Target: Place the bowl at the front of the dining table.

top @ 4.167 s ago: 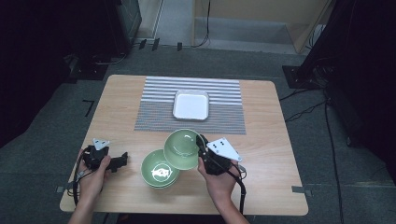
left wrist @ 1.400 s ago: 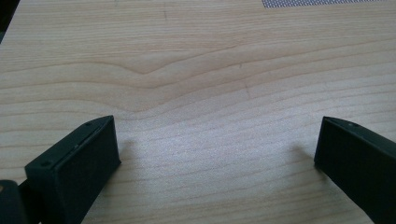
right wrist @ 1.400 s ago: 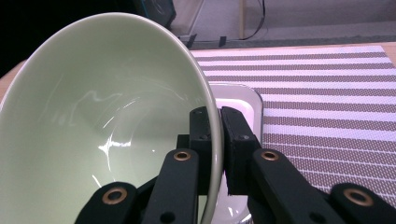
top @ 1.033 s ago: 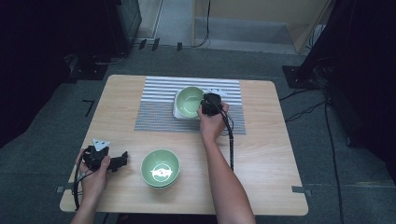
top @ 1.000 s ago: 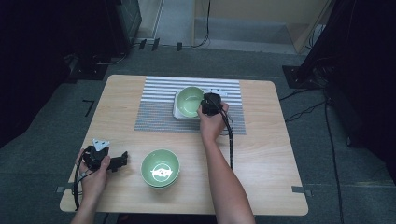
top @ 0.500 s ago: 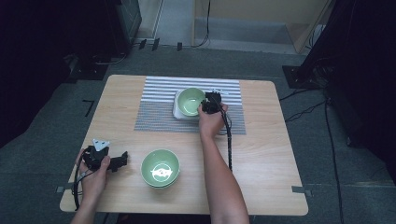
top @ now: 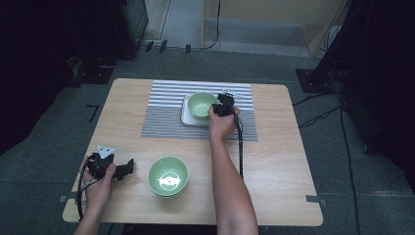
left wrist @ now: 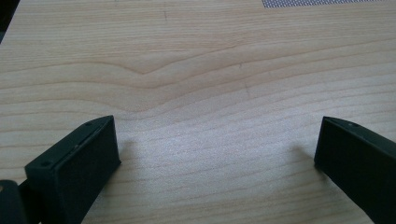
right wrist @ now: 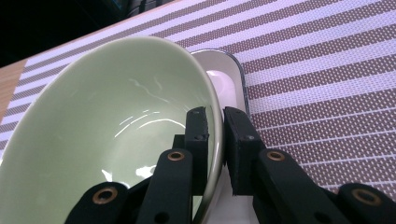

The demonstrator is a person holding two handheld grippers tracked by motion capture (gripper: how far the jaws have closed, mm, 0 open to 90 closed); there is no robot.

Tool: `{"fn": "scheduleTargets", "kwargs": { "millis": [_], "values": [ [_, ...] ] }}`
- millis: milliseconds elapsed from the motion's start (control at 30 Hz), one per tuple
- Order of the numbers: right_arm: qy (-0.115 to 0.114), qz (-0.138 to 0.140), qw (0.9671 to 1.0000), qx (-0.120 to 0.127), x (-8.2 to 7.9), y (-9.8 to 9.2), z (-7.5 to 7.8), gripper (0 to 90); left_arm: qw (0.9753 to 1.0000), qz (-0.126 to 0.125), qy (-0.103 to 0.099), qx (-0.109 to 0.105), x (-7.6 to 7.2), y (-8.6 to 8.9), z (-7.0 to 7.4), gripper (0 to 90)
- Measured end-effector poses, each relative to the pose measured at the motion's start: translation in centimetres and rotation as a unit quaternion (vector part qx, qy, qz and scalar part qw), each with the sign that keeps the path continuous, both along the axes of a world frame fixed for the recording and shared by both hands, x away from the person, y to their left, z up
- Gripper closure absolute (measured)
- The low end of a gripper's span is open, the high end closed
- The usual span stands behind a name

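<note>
Gripping the rim of a green bowl (right wrist: 107,135), our right tongs (right wrist: 215,122) are closed on it, one jaw inside and one outside, over the white tray (top: 187,113) on the striped mat (top: 166,110) at the table's (top: 279,161) far side. Our left tongs (left wrist: 217,144) rest wide open and empty on bare pale wood at the near left, beside a second green bowl (top: 168,176) whose white inner marking is too blurred to read. Dark floor and black cables (top: 323,115) surround the table.

A light wooden worktop (top: 284,161) stands mid-frame on grey carpet (top: 44,147); dark equipment crowds the upper corners.
</note>
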State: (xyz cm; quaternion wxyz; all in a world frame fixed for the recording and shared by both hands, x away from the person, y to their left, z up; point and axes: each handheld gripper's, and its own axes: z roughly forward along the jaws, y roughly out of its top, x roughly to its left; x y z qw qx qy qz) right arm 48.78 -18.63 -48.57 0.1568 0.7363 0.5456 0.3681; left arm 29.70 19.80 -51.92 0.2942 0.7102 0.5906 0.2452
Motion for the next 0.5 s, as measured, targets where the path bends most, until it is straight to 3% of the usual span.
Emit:
{"fn": "scheduleTargets", "kwargs": {
  "millis": [133, 200, 300, 367, 433, 500],
  "values": [
    [-0.016, 0.007, 0.9998, 0.007, -0.1, -0.1, 0.2, 72.0, 1.0000, 0.000, 0.000, 0.000, 0.0, 0.0, 0.0, 0.0],
    [-0.042, 0.016, 0.9990, -0.002, -0.3, 0.0, 0.5, 58.2, 1.0000, 0.000, 0.000, 0.001, 0.0, 0.0, 0.0, 0.0],
    [-0.053, 0.022, 0.9981, -0.022, -0.5, 0.2, 0.7, 40.4, 1.0000, 0.000, 0.000, 0.000, 0.0, 0.0, 0.0, 0.0],
    [-0.058, 0.030, 0.9979, -0.001, -0.6, 0.0, 0.7, 33.1, 1.0000, 0.000, 0.000, 0.000, 0.0, 0.0, 0.0, 0.0],
    [-0.077, 0.033, 0.9959, 0.035, -1.1, -0.3, 0.9, 29.8, 1.0000, 0.000, 0.000, 0.000, 0.0, 0.0, 0.0, 0.0],
    [-0.083, 0.031, 0.9953, 0.040, -1.6, -0.4, 0.9, 29.0, 1.0000, 0.000, 0.000, 0.000, 0.0, 0.0, 0.0, 0.0]
  ]
}}
